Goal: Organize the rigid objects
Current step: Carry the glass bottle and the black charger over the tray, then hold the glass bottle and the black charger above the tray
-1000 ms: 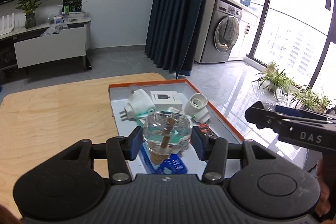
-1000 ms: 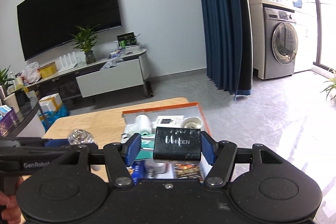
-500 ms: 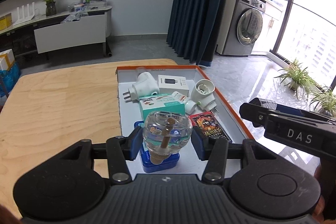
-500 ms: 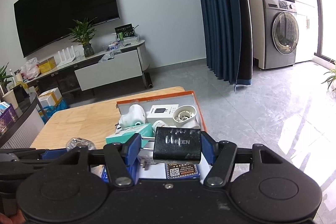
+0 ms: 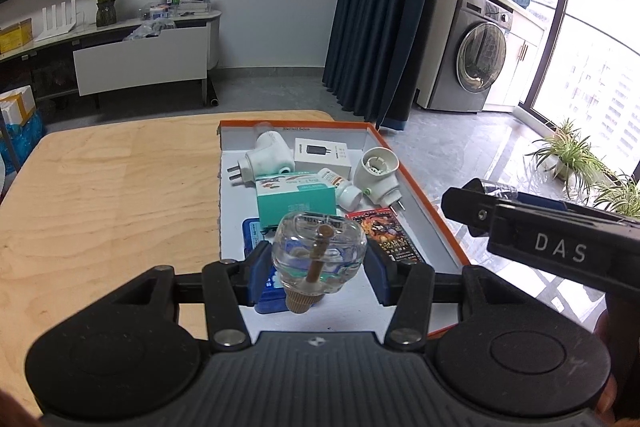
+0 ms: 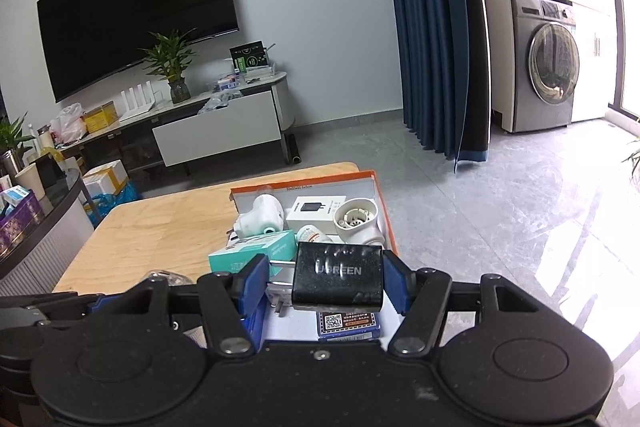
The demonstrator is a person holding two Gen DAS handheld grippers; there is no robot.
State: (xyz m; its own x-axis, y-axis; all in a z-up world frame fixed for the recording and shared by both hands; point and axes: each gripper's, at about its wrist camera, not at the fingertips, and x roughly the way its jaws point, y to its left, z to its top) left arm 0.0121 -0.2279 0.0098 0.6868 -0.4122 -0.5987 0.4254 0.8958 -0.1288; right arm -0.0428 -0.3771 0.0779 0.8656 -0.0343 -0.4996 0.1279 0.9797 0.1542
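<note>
My left gripper (image 5: 319, 267) is shut on a clear glass bottle (image 5: 320, 247) with a brown wick and cap, held over the near end of an orange-rimmed white tray (image 5: 416, 183). My right gripper (image 6: 325, 283) is shut on a black UGREEN charger (image 6: 338, 277), its prongs pointing left, above the same tray (image 6: 382, 211). In the tray lie two white plug adapters (image 5: 268, 157) (image 5: 378, 175), a white charger box (image 5: 322, 154), a teal box (image 5: 296, 201), a small white bottle (image 5: 338, 183), a blue box (image 5: 256, 235) and a red card pack (image 5: 386, 233).
The tray sits at the right end of a light wooden table (image 5: 120, 207). The right gripper's black body (image 5: 560, 251) reaches in from the right, beside the tray's edge. Beyond the table are grey floor, a TV cabinet (image 5: 140, 63), a blue curtain and a washing machine (image 5: 476, 63).
The left gripper with the bottle has drawn back toward the tray's near end, so more of the contents shows ahead of it. The right gripper keeps the charger and has tipped slightly down.
</note>
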